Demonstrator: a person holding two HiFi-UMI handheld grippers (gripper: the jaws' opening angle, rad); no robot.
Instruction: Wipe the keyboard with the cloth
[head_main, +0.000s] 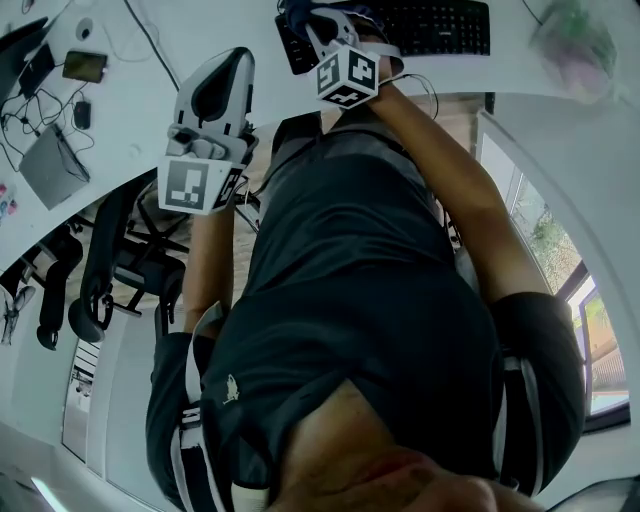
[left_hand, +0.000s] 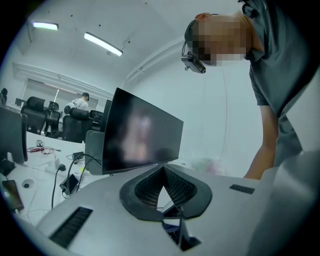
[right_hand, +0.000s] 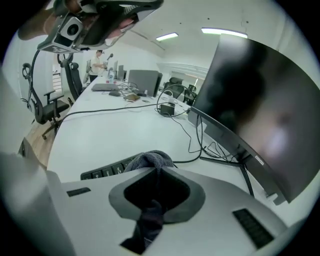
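A black keyboard (head_main: 430, 28) lies on the white desk (head_main: 190, 35) at the top of the head view. My right gripper (head_main: 305, 20) is over its left end, shut on a dark blue-grey cloth (right_hand: 147, 161). In the right gripper view the cloth bulges out past the fingertips, and the keyboard (right_hand: 107, 170) shows just beyond my right gripper (right_hand: 157, 171). My left gripper (head_main: 228, 58) hovers over the desk to the left of the keyboard. In its own view my left gripper (left_hand: 163, 168) has its jaws together at the tips with nothing between them.
A dark monitor (right_hand: 260, 100) stands on the desk behind the keyboard, cables trailing from it; the same monitor (left_hand: 142, 135) faces the left gripper. A phone (head_main: 84, 66), cables and a grey device (head_main: 50, 165) lie at the left. A plastic bag (head_main: 575, 45) sits right of the keyboard. Office chairs (head_main: 110, 260) stand nearby.
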